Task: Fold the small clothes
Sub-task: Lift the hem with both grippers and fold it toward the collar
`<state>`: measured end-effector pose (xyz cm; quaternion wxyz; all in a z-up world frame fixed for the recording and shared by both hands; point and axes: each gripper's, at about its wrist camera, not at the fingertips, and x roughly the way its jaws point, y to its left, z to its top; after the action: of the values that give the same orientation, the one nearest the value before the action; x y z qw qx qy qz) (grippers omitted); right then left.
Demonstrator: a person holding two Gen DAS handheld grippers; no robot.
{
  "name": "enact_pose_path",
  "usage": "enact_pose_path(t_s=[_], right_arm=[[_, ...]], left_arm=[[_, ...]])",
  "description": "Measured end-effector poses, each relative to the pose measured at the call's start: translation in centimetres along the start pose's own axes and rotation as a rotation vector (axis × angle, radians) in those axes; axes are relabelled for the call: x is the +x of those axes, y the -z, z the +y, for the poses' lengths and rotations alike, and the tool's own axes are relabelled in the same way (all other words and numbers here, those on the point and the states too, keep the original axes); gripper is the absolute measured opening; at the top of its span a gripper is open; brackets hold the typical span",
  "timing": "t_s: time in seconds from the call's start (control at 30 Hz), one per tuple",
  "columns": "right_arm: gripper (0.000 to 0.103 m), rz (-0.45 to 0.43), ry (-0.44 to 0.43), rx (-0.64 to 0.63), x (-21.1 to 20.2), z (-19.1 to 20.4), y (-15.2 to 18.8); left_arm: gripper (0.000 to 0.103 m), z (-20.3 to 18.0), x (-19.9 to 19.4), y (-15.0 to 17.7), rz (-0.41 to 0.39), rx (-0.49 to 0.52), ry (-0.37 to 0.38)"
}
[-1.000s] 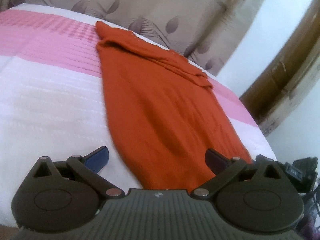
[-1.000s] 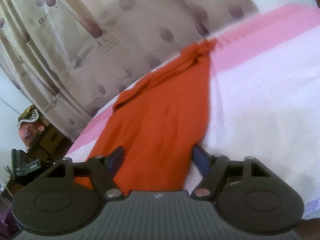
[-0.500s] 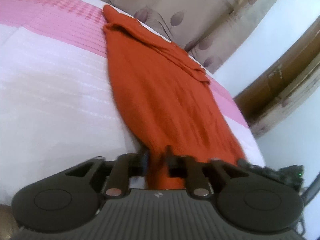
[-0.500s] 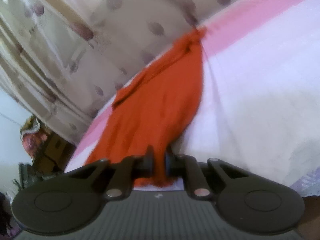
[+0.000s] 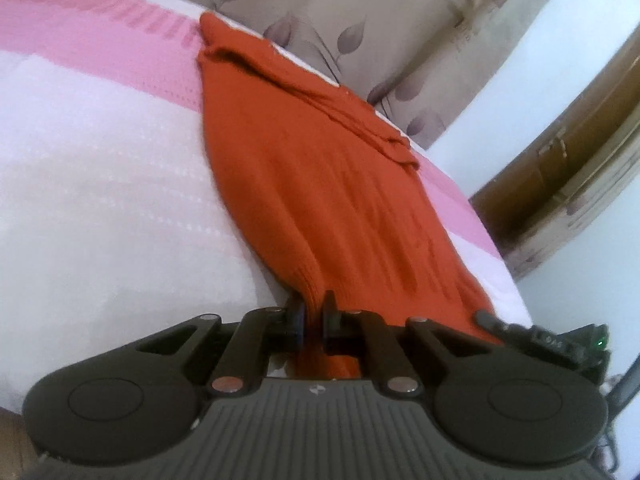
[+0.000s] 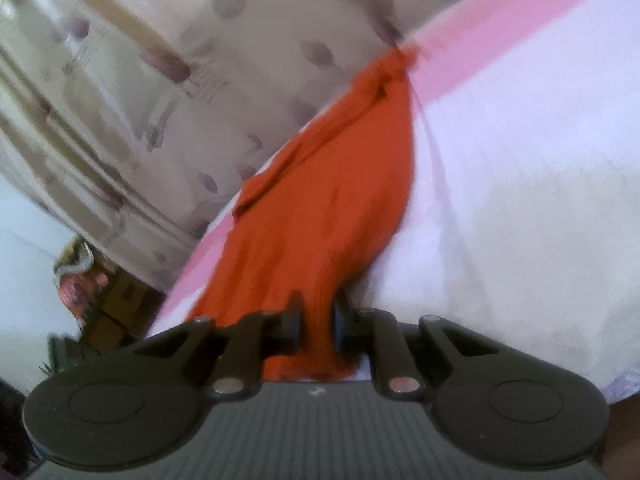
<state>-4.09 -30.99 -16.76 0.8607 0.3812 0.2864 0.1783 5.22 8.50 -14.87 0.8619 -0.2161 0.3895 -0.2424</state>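
On the pink-and-white bed (image 5: 100, 168), an orange garment (image 5: 320, 184) lies lengthwise toward the far curtain (image 5: 360, 12). Left gripper (image 5: 314, 314), jaws just closed, pinches its near-left corner; right gripper (image 6: 318, 316) pinches its near-right corner.

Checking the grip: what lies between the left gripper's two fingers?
A bunched edge of the orange garment, pinched in the left gripper, as the left wrist view shows.

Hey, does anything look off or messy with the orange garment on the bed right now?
Nothing stands out. The orange garment lies lengthwise on the bedspread, bunched only where the left gripper and right gripper pinch its near edge.
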Motion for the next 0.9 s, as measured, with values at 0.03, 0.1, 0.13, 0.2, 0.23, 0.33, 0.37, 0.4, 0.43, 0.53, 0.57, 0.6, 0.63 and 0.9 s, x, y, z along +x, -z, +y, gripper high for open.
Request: enact_pose_path(t_s=[0.03,0.1,0.13,0.2,0.23,0.33,0.37,0.4,0.43,0.53,0.57,0.6,0.63,0.9], right_arm=[[0.011,-0.003,0.008,0.0,0.1,0.0,0.0],[0.009,-0.007,0.033,-0.057,0.3,0.6,0.3],[0.008,-0.01,0.029,-0.061,0.3,0.6,0.5],[0.008,-0.02,0.026,-0.051,0.0,0.6,0.4],[0.008,-0.028,0.007,-0.039,-0.3,0.6,0.5],[0.007,-0.048,-0.036,-0.009,-1.2,0.7,0.7],[0.007,-0.054,-0.046,0.0,-1.5,0.8,0.8],[0.007,-0.06,-0.056,0.006,-1.7,1.0,0.9],[0.007,-0.067,-0.072,0.013,-2.0,1.2,1.0],[0.007,-0.081,-0.116,0.019,-2.8,2.1,1.0],[0.007,-0.081,-0.126,0.015,-3.0,2.5,1.1],[0.007,-0.081,-0.138,0.012,-3.3,2.8,1.3],[0.007,-0.079,-0.15,0.015,-3.6,3.1,1.4],[0.007,-0.066,-0.165,0.043,-5.9,4.2,2.9]], left_arm=[[0.008,-0.1,-0.1,0.2,-0.012,-0.007,-0.003],[0.008,-0.1,-0.2,0.2,-0.034,-0.015,-0.008],[0.008,-0.2,-0.4,0.2,-0.052,-0.012,-0.012],[0.008,-0.4,-1.3,0.4,-0.082,-0.009,-0.004],[0.008,-0.5,-1.8,0.4,-0.095,-0.003,0.006],[0.008,-1.2,-3.3,0.2,-0.12,0.047,0.024],[0.008,-1.4,-3.6,0.2,-0.12,0.064,0.029],[0.008,-1.6,-3.9,0.2,-0.119,0.077,0.032],[0.007,-1.7,-4.3,0.3,-0.117,0.082,0.034],[0.007,-1.7,-5.4,0.5,-0.107,0.083,0.047],[0.007,-1.7,-5.8,0.5,-0.105,0.089,0.051],[0.007,-1.7,-6.2,0.5,-0.104,0.1,0.052],[0.007,-1.9,-6.7,0.5,-0.101,0.111,0.057],[0.007,-2.2,-9.5,1.1,-0.031,0.157,0.076]])
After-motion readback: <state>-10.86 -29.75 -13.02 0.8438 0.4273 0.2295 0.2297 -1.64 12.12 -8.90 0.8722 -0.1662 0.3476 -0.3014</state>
